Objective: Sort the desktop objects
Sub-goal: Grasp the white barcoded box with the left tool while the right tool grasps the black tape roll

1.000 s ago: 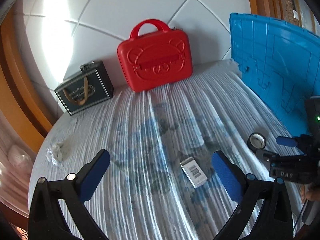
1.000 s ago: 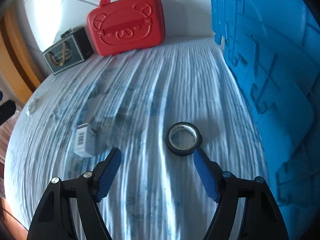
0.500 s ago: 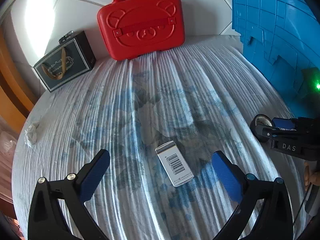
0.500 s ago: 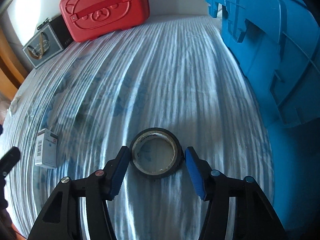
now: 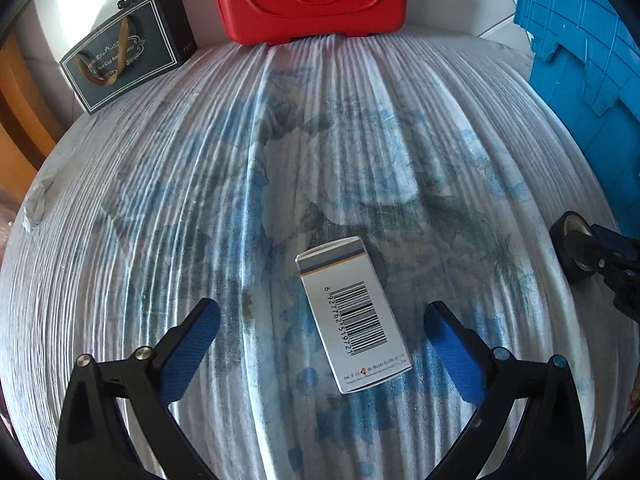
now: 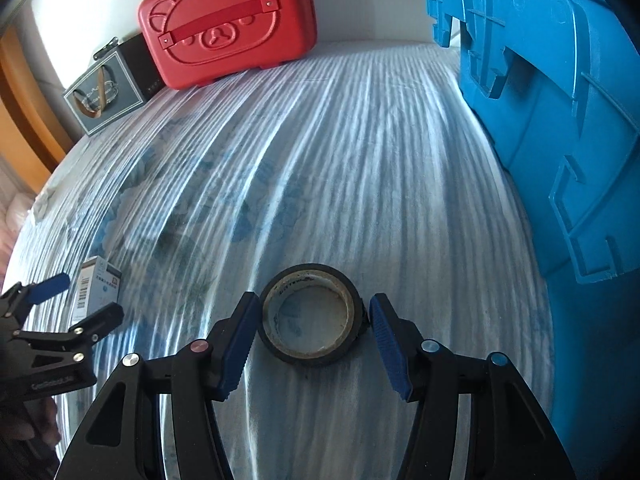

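— Where do the grippers stand?
— The right gripper (image 6: pixel 310 334), low centre of its frame, clamps the tape (image 6: pixel 310 314); the left gripper (image 5: pixel 320 334) gapes wide around the box (image 5: pixel 352 314), not touching.

— And the sorting?
— Barely begun, it seems: both items lie on the cloth (image 5: pixel 280 160), the crate (image 6: pixel 540 120) at right awaiting them.

The white box (image 5: pixel 354 312) at about 6 o'clock in the left wrist view carries a barcode with the digits 6 927762 519721 — the small print line under it is too fine to read. The script on the dark gift box (image 5: pixel 128 50) at 10 o'clock is too blurred to read.
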{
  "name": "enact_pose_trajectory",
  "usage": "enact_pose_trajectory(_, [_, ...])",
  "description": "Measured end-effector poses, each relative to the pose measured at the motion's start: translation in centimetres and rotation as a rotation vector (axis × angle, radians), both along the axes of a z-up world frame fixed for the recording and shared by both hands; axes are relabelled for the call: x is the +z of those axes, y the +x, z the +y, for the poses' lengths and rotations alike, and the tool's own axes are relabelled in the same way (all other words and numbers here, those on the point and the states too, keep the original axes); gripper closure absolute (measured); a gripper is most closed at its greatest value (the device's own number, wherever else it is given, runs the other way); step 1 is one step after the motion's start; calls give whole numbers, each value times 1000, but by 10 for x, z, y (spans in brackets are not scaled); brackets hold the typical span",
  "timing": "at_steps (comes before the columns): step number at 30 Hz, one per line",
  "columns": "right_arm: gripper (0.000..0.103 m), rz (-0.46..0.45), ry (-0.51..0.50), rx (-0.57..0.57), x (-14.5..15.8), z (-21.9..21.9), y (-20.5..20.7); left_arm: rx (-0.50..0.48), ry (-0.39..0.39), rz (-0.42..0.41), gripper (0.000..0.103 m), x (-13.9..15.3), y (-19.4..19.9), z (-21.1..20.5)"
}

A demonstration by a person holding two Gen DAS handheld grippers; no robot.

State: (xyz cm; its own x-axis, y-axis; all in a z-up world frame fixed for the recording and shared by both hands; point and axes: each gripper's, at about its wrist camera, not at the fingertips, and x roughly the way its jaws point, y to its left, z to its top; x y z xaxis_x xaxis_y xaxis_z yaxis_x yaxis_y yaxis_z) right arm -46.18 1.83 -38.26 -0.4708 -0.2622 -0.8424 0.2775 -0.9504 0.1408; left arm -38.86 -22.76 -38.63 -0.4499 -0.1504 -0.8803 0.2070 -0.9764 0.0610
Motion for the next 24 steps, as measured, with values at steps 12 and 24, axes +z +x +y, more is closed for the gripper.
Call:
enact_pose_trajectory(12, [41,-15,14,10,-2,-9,3,21,38,-4,0,-7,4,-6])
enact_pose_trajectory(24, [45,17,90,2,-2,-14,14,-58,78,29,42,-1,4,-1])
